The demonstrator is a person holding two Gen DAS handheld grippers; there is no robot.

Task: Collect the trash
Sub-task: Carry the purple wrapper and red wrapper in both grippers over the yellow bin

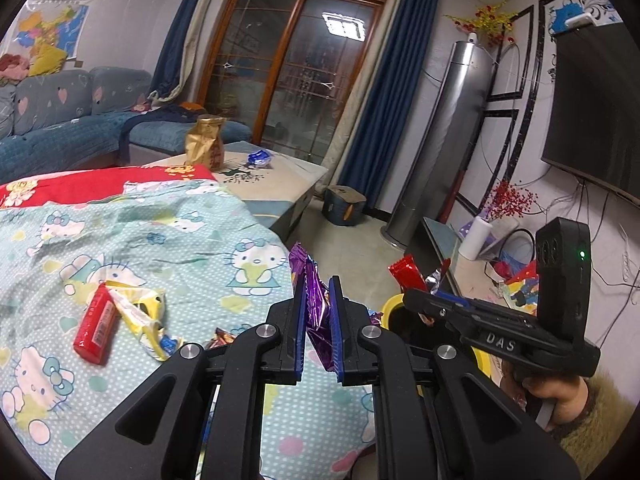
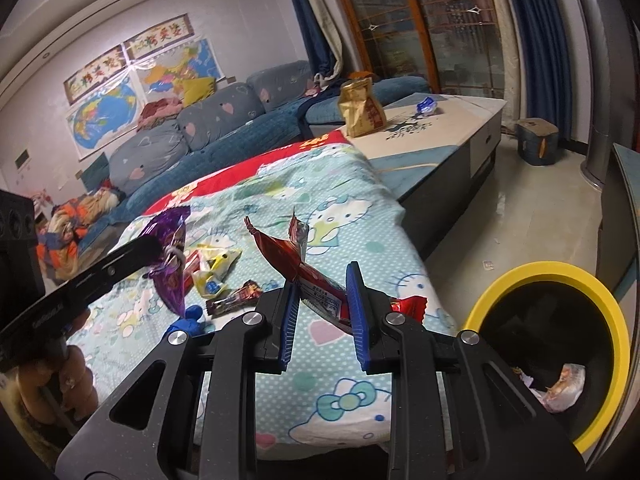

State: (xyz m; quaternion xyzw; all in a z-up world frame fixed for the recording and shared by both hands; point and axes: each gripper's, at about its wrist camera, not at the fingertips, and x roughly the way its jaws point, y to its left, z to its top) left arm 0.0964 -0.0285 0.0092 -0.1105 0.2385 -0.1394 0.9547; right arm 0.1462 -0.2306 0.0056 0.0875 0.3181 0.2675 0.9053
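Here the left gripper (image 1: 318, 326) pinches a purple wrapper (image 1: 314, 300). The right gripper (image 2: 326, 312) holds a red wrapper (image 2: 304, 276) crosswise, nearer the bin (image 2: 560, 276) on its right

The cloth (image 2: 280, 184) covers the near part of the table (image 2: 440, 128). On it, toward its left side, a box (image 1: 98, 326) lies touching a crumpled wrapper (image 1: 140, 316); another small wrapper (image 2: 234, 299) lies just right of them. On the bare far part of the table a bag (image 2: 360, 108) stands upright, with a small packet (image 2: 428, 106) to its right. The sofa (image 2: 208, 128) runs behind the table. The bin (image 2: 560, 344) stands on the floor at the table's right edge, with scraps (image 2: 564, 386) in it. The left tongs (image 1: 318, 320) hang over the cloth's right edge, left of the right tongs (image 2: 322, 312), which hang between cloth and bin.
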